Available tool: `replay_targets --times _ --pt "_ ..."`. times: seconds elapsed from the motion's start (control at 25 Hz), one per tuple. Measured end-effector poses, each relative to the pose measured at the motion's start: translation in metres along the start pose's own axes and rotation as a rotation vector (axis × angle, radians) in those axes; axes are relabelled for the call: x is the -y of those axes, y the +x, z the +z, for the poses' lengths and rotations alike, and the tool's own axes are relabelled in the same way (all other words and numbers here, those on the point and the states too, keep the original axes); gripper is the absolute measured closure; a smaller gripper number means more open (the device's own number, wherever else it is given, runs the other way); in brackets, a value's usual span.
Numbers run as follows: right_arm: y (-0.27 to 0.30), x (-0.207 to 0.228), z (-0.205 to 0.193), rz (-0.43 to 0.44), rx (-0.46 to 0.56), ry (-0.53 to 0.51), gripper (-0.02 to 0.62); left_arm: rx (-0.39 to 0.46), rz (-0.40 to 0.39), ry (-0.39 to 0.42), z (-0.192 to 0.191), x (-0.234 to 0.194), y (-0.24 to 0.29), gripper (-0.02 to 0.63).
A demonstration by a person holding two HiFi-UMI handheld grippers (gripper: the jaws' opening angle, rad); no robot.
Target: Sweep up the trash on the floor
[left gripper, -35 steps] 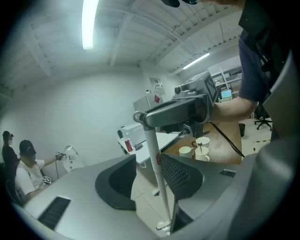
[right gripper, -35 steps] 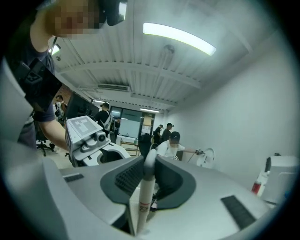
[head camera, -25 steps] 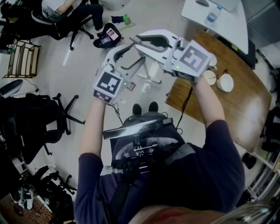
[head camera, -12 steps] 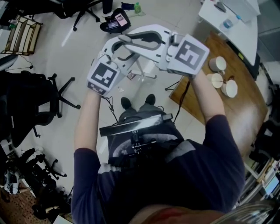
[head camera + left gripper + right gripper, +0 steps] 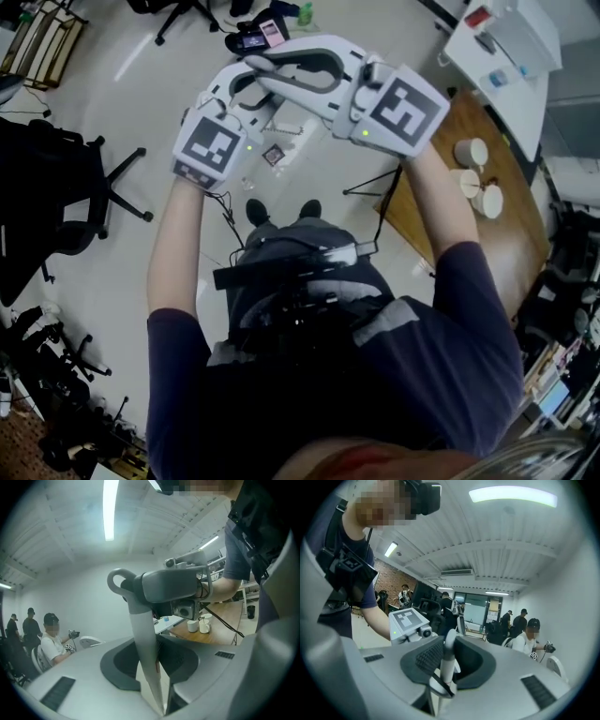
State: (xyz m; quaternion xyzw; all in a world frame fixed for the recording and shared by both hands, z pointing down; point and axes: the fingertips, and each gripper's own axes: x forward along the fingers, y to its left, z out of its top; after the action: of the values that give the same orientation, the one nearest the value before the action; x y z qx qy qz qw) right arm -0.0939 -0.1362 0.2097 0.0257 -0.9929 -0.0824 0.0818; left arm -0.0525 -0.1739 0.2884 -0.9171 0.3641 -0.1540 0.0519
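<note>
On the floor just ahead of the person's shoes [image 5: 255, 212], head view: 1 small square scrap [image 5: 273, 155] of trash lies on the pale floor [image 5: 141, 94], not yet swept. The left gripper [image 5: 246, 94] and right gripper [image 5: 272, 73] are held up in front of the chest, crossed tip over tip. A white tool part [image 5: 302, 120] shows beneath them; brush or pan, cannot tell. A wooden table [image 5: 469, 234] stands at the right.

Left gripper view: the jaws have just been closing and now clamp a pale grey handle [image 5: 143, 634]. It is upright and flat-sided, with a hook loop at its top. The right gripper sits close by that top end.

Right gripper view: the jaws are clenched on a white shaft [image 5: 447, 658] with a rounded tip and a dark band low down. Whether shaft and handle are 1 tool or 2, cannot tell.

Handling, as a judgement:
- The handle looks like light, stiff moulded plastic.
- Its smooth faces could twist between the pads, so grip across the flat sides.
- Hold the straight run below the hook, not the loop.
- 2 holds set well apart would steer it better.
- The scrap looks thin and light and is likely to skate, so short strokes suit it.
</note>
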Motion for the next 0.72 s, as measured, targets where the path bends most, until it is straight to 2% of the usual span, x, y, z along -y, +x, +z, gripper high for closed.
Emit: replay_targets --times 0.2,0.44,0.72 --pt "0.065 -0.004 -0.009 -0.001 -0.045 -0.006 0.506 -0.049 0.022 0.031 -0.04 -0.043 -0.035 0.531" --pt "0.122 0.007 -0.029 -0.02 -0.081 -0.003 0.506 -0.088 0.043 -0.008 -0.082 -0.087 -0.054 0.532" --pt "0.17 0.023 -0.05 0.026 -0.086 -0.027 0.506 -0.138 0.111 -0.03 -0.123 -0.127 -0.059 0.532"
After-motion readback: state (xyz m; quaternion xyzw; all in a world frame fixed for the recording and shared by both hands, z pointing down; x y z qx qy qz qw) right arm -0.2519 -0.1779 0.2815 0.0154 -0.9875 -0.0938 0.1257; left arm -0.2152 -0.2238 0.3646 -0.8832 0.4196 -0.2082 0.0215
